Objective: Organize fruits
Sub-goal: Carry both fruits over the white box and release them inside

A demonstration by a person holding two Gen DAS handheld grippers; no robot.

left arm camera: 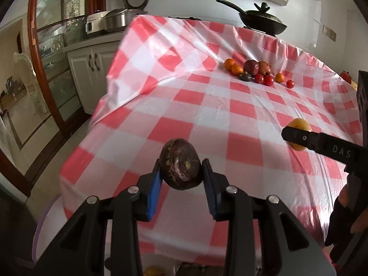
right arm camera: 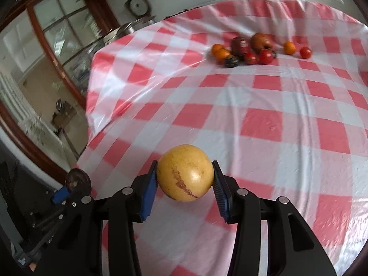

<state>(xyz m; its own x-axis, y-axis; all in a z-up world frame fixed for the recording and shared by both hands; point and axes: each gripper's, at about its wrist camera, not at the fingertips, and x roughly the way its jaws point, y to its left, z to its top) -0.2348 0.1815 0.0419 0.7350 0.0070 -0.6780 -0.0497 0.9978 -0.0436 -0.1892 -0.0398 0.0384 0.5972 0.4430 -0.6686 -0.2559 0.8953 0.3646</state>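
- The left gripper (left arm camera: 181,172) was clamped on a dark purple fruit (left arm camera: 180,164), wrinkled and scuffed, with a pale blemish, held clear above the checked tablecloth (left arm camera: 207,124).
- The right gripper (right arm camera: 185,179) was clamped on a smooth yellow fruit (right arm camera: 185,172) with a reddish-brown streak, also held off the cloth.
- Both looked carried, probably to join or be sorted against the fruit pile (left arm camera: 255,71) of oranges, tomatoes and darker fruits well apart at the far side.

Fruit cluster (left arm camera: 257,72) sits far back on the tablecloth (left arm camera: 184,105) (pan (left arm camera: 262,19) behind).
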